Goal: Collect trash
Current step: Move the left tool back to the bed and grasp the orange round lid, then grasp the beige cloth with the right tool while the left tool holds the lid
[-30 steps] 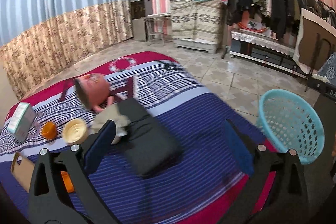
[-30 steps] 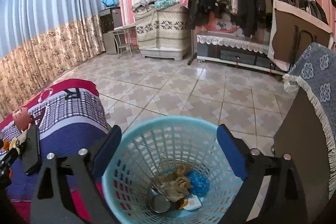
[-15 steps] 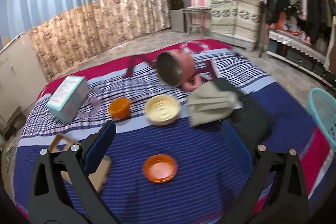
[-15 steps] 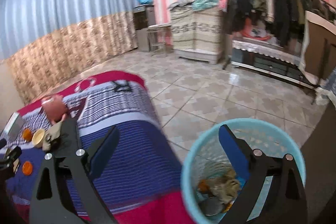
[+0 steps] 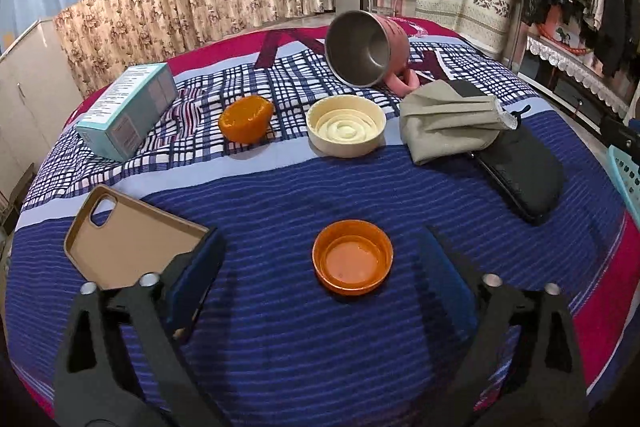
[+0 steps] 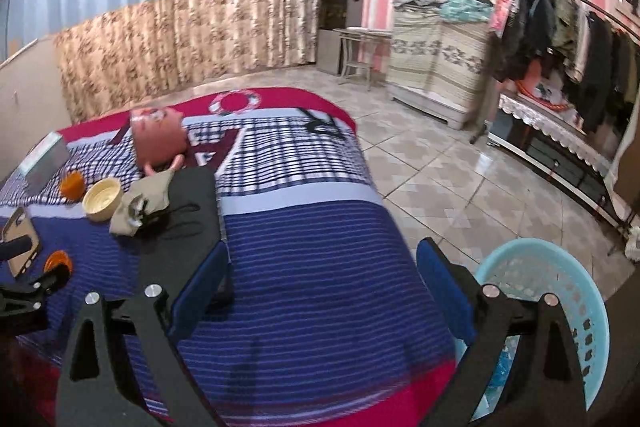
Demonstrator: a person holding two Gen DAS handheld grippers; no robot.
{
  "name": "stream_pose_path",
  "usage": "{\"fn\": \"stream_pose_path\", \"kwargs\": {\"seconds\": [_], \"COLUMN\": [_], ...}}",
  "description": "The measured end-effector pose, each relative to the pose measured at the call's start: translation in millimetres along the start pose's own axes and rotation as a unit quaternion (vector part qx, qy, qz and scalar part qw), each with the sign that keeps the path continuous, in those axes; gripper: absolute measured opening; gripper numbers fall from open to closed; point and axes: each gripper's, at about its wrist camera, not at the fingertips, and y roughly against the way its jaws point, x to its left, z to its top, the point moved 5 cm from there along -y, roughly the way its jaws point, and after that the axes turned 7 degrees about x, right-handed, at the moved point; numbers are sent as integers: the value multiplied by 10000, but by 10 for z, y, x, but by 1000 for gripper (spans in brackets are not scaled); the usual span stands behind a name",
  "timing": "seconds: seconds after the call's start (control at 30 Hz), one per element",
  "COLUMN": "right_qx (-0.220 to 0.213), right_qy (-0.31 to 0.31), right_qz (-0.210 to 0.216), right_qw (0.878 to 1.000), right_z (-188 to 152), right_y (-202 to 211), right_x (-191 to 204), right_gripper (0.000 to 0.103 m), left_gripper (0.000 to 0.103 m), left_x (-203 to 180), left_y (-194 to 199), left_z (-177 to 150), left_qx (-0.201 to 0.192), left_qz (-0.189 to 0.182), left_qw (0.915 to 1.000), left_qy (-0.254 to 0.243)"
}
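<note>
At the far left of the striped bed cover (image 5: 280, 195) lies a tan phone case (image 5: 132, 239), flat and partly behind the left finger (image 5: 196, 279) of the left gripper (image 5: 320, 287), whose jaws stand wide apart and hold nothing. Straight ahead between those fingers, just beyond the tips, sits the small round orange plastic lid (image 5: 352, 257), rim up; being round it has no long axis, so a straight push forward and down would probably bracket it. Behind it are an orange fruit half (image 5: 246, 117) and a cream round plastic lid (image 5: 346, 125). Further right, the right gripper (image 6: 320, 291) hangs over the bed edge, also spread and empty, well away from the orange lid, so the left one is nearer. At far right stands the light blue perforated plastic basket (image 6: 560, 291), beside the bed on the floor
</note>
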Motion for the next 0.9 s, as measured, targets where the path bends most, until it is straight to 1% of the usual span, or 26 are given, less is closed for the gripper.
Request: {"fn": "stream_pose_path", "kwargs": {"seconds": [0.07, 0.1, 0.17, 0.2, 0.23, 0.27, 0.33, 0.5, 0.6, 0.7, 0.8, 0.9], "right_qx": [18, 39, 78, 96, 112, 133, 139, 118, 123, 158, 174, 170], "right_qy": [97, 147, 206, 222, 224, 219, 197, 86, 16, 84, 405, 583], "right_qz": [61, 99, 176, 238, 299, 388, 547, 879, 1111, 1337, 1226, 1130], "right_qw": [9999, 9998, 9996, 9994, 9992, 9989, 9982, 9960, 9937, 9909, 9915, 9917], "right_z": [-4, -9, -19, -25, -24, -26, -39, -8, 31, 90, 137, 217], "right_y": [-29, -41, -59, -64, -74, -81, -96, -98, -114, -165, -245, -342], "right_x": [78, 126, 199, 233, 272, 311, 377, 551, 701, 911, 1105, 1245], "right_gripper": [93, 93, 93, 93, 93, 93, 93, 93, 93, 93, 92, 91], "left_gripper": [77, 74, 59, 55, 48, 44, 39, 39, 39, 39, 39, 39], "left_x": [-31, -47, -82, -93, -102, -107, -110, -76, 21, 231, 480, 778], "left_y": [-22, -31, -54, -62, -65, -62, -54, 4, 77, 144, 195, 228], "left_z": [-11, -20, -43, -48, -52, -65, -69, -72, -23, 66, 146, 186], "left_qx": [45, 74, 136, 161, 176, 176, 179, 93, -63, -150, -243, -312], "left_qz": [-108, -135, -197, -239, -311, -350, -421, -433, -265, -97, 22, 279], "left_qw": [9999, 9998, 9996, 9994, 9992, 9991, 9988, 9989, 9996, 9998, 9996, 9985], "left_qy": [-54, -90, -160, -178, -186, -184, -179, -122, -122, -13, 147, 350]}}
